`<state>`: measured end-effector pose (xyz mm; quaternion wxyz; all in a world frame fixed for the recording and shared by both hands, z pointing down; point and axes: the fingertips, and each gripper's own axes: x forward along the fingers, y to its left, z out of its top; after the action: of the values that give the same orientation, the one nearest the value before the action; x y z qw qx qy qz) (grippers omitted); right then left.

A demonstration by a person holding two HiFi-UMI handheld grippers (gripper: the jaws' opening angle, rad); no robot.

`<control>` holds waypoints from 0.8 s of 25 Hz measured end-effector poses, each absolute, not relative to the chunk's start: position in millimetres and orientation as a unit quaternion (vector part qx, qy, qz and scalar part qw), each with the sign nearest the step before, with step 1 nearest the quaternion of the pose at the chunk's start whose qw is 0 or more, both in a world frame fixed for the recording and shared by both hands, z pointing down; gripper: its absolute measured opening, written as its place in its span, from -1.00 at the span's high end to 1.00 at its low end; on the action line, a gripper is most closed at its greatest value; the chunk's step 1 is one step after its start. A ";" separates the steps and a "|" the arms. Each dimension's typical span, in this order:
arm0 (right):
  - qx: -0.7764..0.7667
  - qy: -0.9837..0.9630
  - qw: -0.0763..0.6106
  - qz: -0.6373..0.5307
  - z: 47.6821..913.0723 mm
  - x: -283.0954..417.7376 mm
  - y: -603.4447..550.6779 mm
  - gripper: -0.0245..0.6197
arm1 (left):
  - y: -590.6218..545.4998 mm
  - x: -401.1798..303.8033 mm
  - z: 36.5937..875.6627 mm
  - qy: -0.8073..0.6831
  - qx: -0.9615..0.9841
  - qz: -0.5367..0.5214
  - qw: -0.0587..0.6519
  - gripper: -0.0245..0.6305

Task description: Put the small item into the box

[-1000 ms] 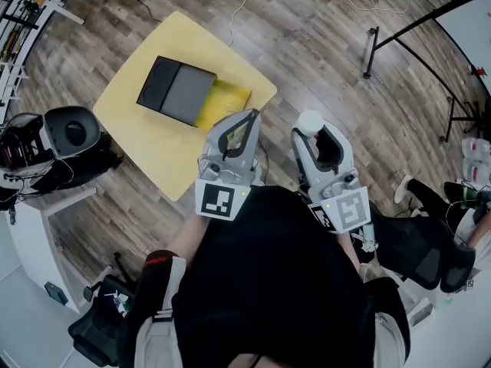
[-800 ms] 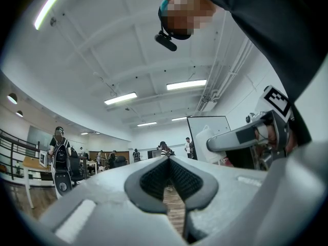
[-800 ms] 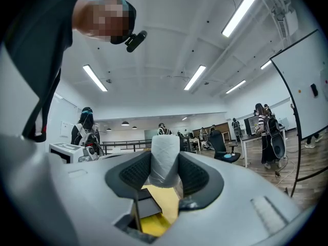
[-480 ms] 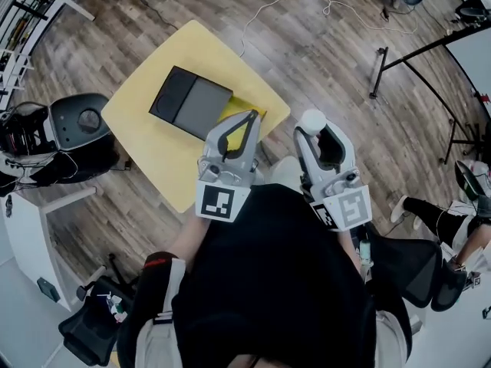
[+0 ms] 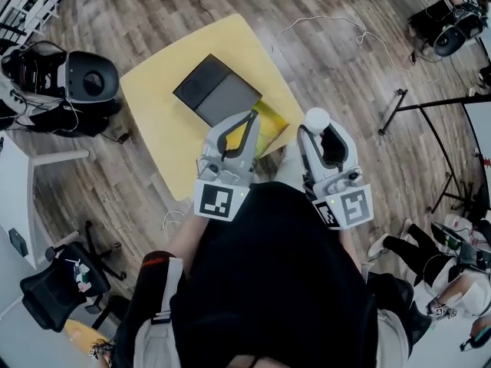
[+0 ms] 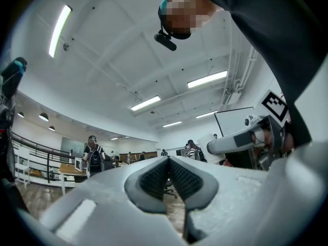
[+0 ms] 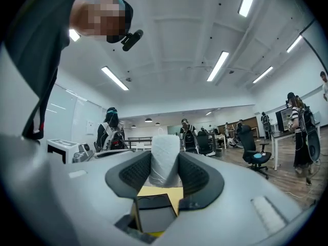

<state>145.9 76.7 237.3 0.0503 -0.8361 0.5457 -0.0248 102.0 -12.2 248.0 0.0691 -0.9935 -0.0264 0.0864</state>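
Note:
In the head view a dark flat box (image 5: 219, 90) with a yellow part (image 5: 270, 125) at its near end lies on a yellow table (image 5: 161, 121). My right gripper (image 5: 315, 126) is shut on a small white roll (image 5: 313, 118), held upright just off the table's near right corner. In the right gripper view the roll (image 7: 165, 158) stands between the pads, with the box (image 7: 154, 213) below the jaws. My left gripper (image 5: 252, 116) hangs over the box's yellow end, shut with nothing in it. In the left gripper view its pads (image 6: 156, 176) meet at the tip.
A black chair (image 5: 84, 79) with gear stands left of the table, and another chair (image 5: 54, 297) is at lower left. A black stand frame (image 5: 430, 106) and a white cable (image 5: 345, 25) are on the wooden floor to the right. Several people stand in the background.
Both grippers have moved toward the table, so the box now lies closer under the left gripper. The view has swung around. The right gripper still holds the roll.

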 end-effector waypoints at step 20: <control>-0.687 0.724 0.028 -0.050 251.3 186.3 -9.8 0.40 | -76.1 95.7 262.3 0.214 -0.973 0.050 0.078 0.92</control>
<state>186.3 -9.8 251.3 0.0276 -0.6870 0.7244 -0.0500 95.7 -76.1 262.3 0.0779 -0.9725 0.2136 0.0496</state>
